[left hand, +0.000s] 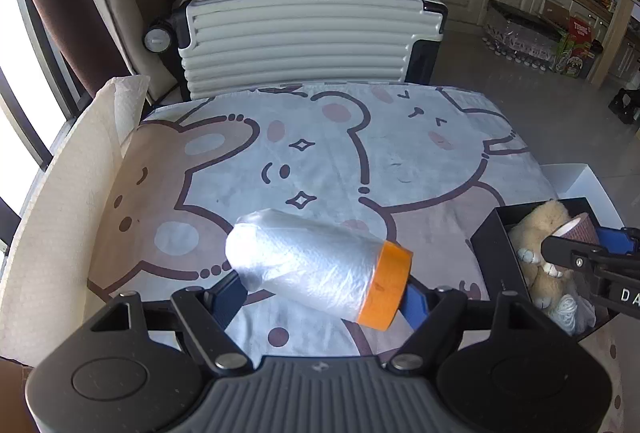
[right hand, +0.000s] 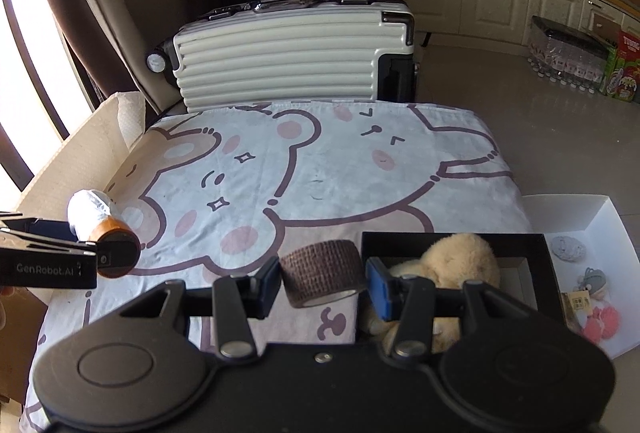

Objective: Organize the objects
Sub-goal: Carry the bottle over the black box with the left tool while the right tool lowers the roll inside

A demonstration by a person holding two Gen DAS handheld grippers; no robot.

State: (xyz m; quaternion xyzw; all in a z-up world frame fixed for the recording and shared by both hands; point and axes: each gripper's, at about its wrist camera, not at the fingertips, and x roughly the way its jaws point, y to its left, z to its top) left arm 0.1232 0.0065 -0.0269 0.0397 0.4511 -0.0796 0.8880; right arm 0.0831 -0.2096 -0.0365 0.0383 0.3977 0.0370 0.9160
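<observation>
A: What is the left gripper (left hand: 320, 293) carrying?

B: Its jaws are standing wide and clamping a fat roll of clear plastic film with an orange tape band at one end (left hand: 316, 269). The blue pads are pressing on the two ends of the roll, and it is hanging tilted above the surface (left hand: 320, 137), which is wearing a pale cloth printed with cartoon bears.

A: And the right gripper (right hand: 322, 283)?

B: Its jaws are sitting narrower, and they are gripping a short brown roll of woven bandage tape (right hand: 322, 273) by its two flat faces. The roll is hovering over the near right part of the cloth, just beside a black open box (right hand: 548, 261).

A: What is lying in that box?

B: A fluffy beige plush toy (right hand: 460, 257) is filling most of it. Beyond it, a white open box (right hand: 600, 209) is holding a crumpled grey lump (right hand: 568, 249) and some small trinkets I cannot make out.

A: Anything else around?

B: A cream ribbed hard-shell suitcase (left hand: 304, 41) is lying on its side behind the surface, and a sheet of white bubbled wrap (left hand: 72, 193) is standing along the left edge inside a cardboard flap.
</observation>
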